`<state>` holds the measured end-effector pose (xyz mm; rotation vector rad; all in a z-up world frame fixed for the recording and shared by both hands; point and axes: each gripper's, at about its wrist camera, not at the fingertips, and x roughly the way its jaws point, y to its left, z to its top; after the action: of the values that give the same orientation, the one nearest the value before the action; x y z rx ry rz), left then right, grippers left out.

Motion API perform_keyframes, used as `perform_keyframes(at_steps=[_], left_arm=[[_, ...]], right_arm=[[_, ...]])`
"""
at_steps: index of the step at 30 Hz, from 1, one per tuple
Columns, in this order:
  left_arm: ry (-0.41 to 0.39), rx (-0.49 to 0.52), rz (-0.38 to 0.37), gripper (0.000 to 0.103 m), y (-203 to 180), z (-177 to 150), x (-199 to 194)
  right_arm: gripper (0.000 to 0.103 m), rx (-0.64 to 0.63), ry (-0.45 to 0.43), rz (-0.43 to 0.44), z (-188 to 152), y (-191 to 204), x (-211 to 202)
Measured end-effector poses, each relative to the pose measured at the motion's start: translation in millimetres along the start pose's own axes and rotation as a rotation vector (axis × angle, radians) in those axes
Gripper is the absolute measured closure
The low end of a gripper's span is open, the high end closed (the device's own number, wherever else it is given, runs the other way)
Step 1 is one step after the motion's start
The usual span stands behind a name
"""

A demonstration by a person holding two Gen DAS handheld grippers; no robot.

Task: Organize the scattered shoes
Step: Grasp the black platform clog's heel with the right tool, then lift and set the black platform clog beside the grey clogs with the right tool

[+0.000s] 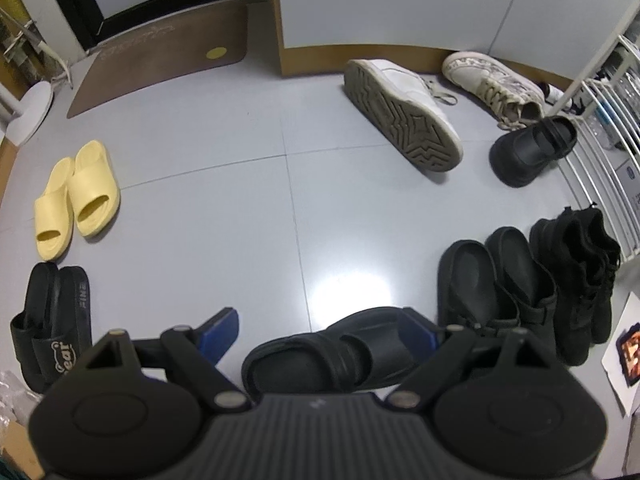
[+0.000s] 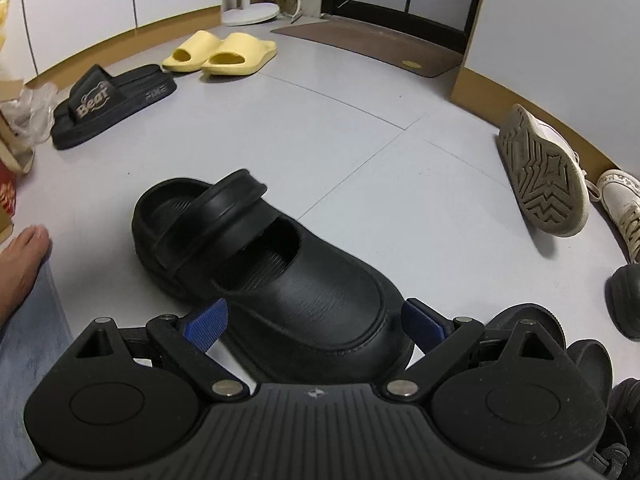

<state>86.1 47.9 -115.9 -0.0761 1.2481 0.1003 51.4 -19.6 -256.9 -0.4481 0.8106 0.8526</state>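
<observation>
A black strapped clog [image 2: 260,264] lies on the grey floor with its toe toward my right gripper [image 2: 314,320]. That gripper is open, its blue pads [image 2: 208,322] on either side of the toe, with a sliver of floor showing beside the left pad. In the left wrist view the black clog [image 1: 328,352] lies crosswise under my open left gripper [image 1: 320,332]; whether the pads touch it I cannot tell. Its matching clog [image 1: 532,152] stands near the white rack. A white sneaker [image 1: 404,112] lies on its side, sole showing, next to a beige sneaker [image 1: 492,80].
Yellow slides [image 1: 76,196] and black Bear slides [image 1: 48,320] sit paired at the left. Black sandals [image 1: 472,280] and black sneakers [image 1: 576,280] line up at the right by a white wire rack [image 1: 600,120]. A brown doormat [image 1: 160,56] lies by the door. A bare foot [image 2: 20,264] is at the left.
</observation>
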Motion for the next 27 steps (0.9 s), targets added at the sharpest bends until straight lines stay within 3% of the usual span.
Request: perform_keyframes(at_steps=[4,14,17,19,26,27], left_arm=[[0.015,0.022,-0.001,0.015,-3,-4,3],[0.029,0.025,-0.006,0.015,-4,-7,1],[0.054,-0.014,-0.087,0.015,-2,-7,2],[0.071,-0.091,-0.158,0.015,5,-7,3],[0.055,-0.098,-0.114,0.015,8,-5,3],[0.053,-0.102,-0.115,0.015,9,-5,2]], right_arm=[[0.012,0.010,-0.016,-0.023,-2,3,4],[0.011,-0.002,0.047,0.041,0,6,-6],[0.011,-0.005,0.065,0.061,1,7,-9],[0.011,-0.006,0.075,0.070,1,7,-11],[0.009,-0.006,0.029,-0.032,3,7,6],[0.004,-0.010,0.027,-0.041,3,9,11]])
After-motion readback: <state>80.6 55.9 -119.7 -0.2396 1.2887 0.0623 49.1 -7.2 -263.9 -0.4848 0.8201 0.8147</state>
